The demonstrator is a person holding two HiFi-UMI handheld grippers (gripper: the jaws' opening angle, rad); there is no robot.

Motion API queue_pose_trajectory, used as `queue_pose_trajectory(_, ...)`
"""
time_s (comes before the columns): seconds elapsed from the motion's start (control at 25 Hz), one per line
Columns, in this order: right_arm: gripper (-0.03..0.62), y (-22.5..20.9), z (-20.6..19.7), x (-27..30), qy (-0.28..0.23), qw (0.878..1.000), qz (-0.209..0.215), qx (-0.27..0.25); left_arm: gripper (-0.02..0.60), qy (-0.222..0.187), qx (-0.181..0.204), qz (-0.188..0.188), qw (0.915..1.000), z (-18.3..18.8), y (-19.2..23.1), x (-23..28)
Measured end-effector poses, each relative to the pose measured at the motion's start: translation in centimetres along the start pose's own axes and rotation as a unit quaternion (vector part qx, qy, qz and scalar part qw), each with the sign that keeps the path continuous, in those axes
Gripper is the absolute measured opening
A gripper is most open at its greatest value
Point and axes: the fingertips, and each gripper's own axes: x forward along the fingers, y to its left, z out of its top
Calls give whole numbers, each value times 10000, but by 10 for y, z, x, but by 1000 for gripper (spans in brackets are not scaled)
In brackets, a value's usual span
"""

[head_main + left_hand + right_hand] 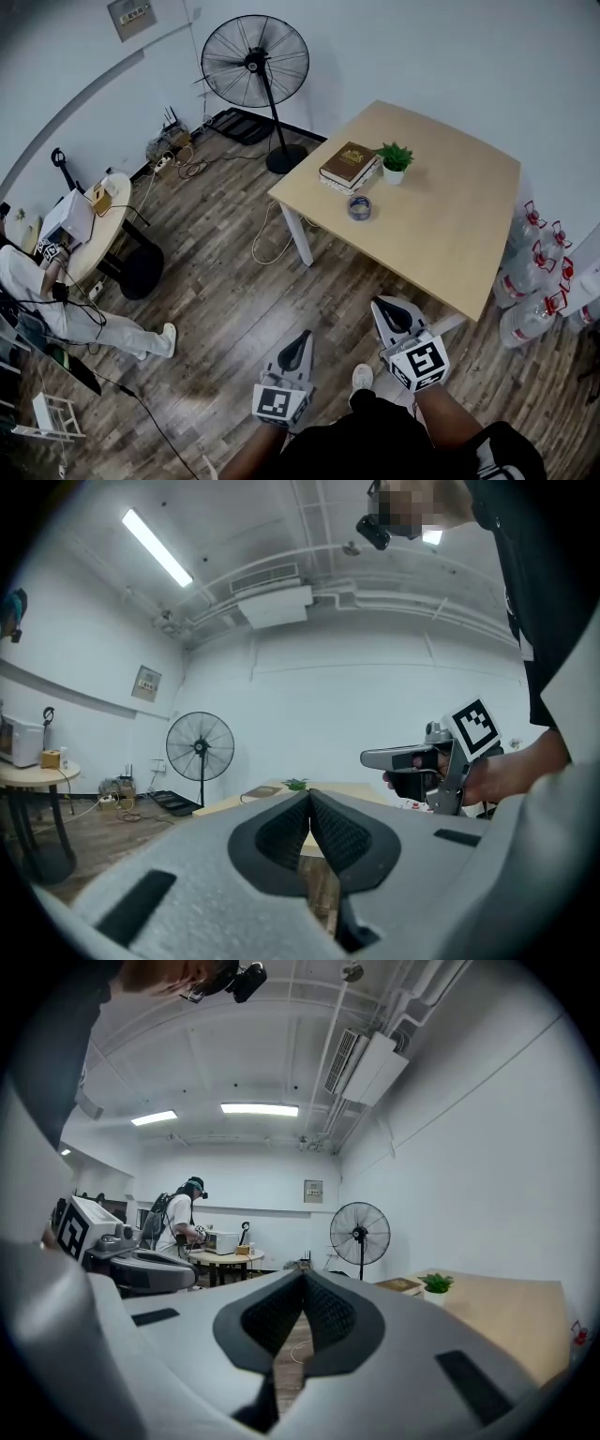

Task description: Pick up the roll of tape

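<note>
The roll of tape (pixel 359 207) lies flat on the light wooden table (pixel 450 225), near its left edge, in front of a brown book (pixel 349 164) and a small potted plant (pixel 395 161). Both grippers are held level over the wooden floor, short of the table's near edge and well apart from the tape. My left gripper (pixel 302 338) is shut, its pads (pixel 330 832) meeting with nothing between them. My right gripper (pixel 385 306) is shut and empty as well, pads (pixel 323 1312) together. Neither gripper view shows the tape; the right gripper view shows the plant (pixel 437 1283) and the book (pixel 400 1285).
A standing fan (pixel 255 61) is at the table's far left corner. Several water bottles (pixel 536 272) stand to the right of the table. A person (pixel 56 309) is beside a round table (pixel 98 225) at the left. Cables (pixel 267 239) trail on the floor.
</note>
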Motion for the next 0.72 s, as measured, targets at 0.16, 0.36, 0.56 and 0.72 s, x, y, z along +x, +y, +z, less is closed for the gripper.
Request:
queue_pose_trajectory(0.16, -6, -33, -1, 24, 79, 9999, 36, 54, 0, 237, 10, 78, 9997, 7, 13, 39)
queue_pose_trajectory(0.36, -6, -78, -5, 49, 151, 9998, 30, 134, 0, 142, 58, 68, 9999, 14, 20, 92)
queue_pose_trajectory(0.56, -6, -114, -6, 69, 129, 9998, 72, 143, 0, 154, 176, -3, 9997, 16, 22, 132)
queue_pose_trajectory(0.72, -6, -134, -7, 78, 114, 9998, 101, 155, 0, 197, 205, 52, 9996, 18, 25, 157)
